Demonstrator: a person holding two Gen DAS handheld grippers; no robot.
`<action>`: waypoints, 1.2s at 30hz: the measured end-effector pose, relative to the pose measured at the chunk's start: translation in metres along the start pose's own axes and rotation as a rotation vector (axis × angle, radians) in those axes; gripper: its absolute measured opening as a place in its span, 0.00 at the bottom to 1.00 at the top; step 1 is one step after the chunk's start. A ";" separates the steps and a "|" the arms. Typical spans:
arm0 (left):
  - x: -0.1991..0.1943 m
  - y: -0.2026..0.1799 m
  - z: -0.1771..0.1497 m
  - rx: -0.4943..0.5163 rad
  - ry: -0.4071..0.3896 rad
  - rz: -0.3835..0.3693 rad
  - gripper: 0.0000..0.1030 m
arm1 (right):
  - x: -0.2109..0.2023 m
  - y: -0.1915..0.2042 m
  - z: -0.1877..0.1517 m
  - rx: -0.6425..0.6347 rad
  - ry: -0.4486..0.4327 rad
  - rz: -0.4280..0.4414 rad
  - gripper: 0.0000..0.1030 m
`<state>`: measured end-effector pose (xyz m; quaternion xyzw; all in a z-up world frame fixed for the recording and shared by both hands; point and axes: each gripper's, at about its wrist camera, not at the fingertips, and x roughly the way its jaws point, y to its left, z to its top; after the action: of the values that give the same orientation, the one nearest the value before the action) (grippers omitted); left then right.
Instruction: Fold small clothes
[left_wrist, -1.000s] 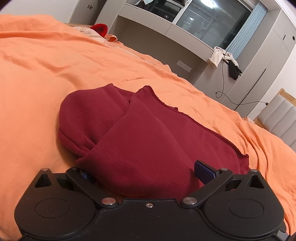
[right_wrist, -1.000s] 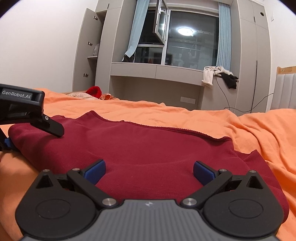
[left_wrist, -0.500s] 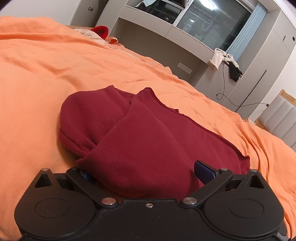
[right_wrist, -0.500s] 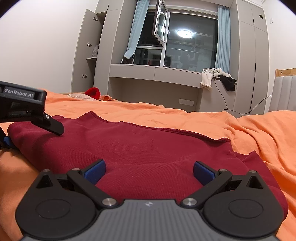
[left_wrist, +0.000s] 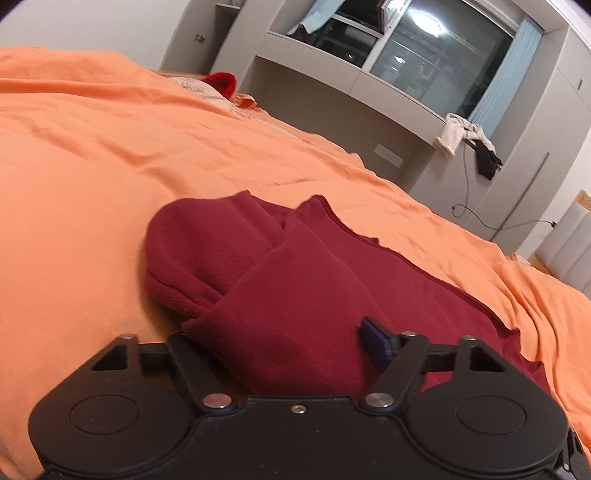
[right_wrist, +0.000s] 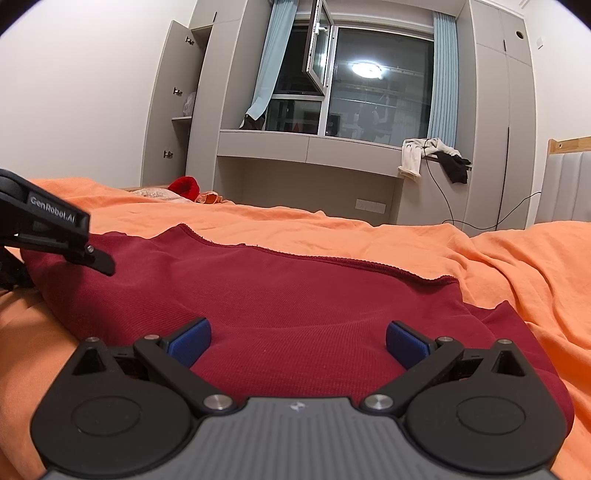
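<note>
- Spread across an orange bedcover (right_wrist: 369, 236), a dark red garment (right_wrist: 295, 302) is lying partly folded, its raw-edged hem running along the far side.
- At the garment's left end, a folded-over flap is bunching up into a rounded hump (left_wrist: 207, 240).
- The left gripper (left_wrist: 291, 343) is reaching over the garment's near left edge; its jaws have just been closing with the red fabric between them. One blue pad (left_wrist: 375, 341) is lying against the cloth, the other is hidden under the fold, so whether the cloth is pinched cannot be told.
- The right gripper (right_wrist: 297, 341) is hovering low over the garment's near edge, jaws spread wide, both blue pads (right_wrist: 190, 341) showing with only flat fabric between them.
- Far beyond the bed, a grey window ledge (right_wrist: 306, 146) is carrying draped white and black clothes (right_wrist: 432, 155).
</note>
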<state>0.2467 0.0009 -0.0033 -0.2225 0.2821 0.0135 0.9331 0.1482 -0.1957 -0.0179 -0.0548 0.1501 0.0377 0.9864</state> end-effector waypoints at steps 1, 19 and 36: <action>-0.001 0.000 0.000 0.000 -0.010 0.012 0.53 | 0.000 0.000 0.000 0.000 0.000 -0.001 1.00; -0.011 -0.004 0.008 -0.036 -0.075 -0.024 0.22 | 0.003 -0.004 0.003 0.020 0.032 0.018 1.00; -0.034 -0.036 0.011 0.152 -0.209 -0.062 0.19 | -0.010 -0.047 0.028 0.075 0.125 0.139 1.00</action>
<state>0.2291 -0.0240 0.0375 -0.1571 0.1767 -0.0136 0.9716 0.1511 -0.2398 0.0164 -0.0096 0.2163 0.0967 0.9715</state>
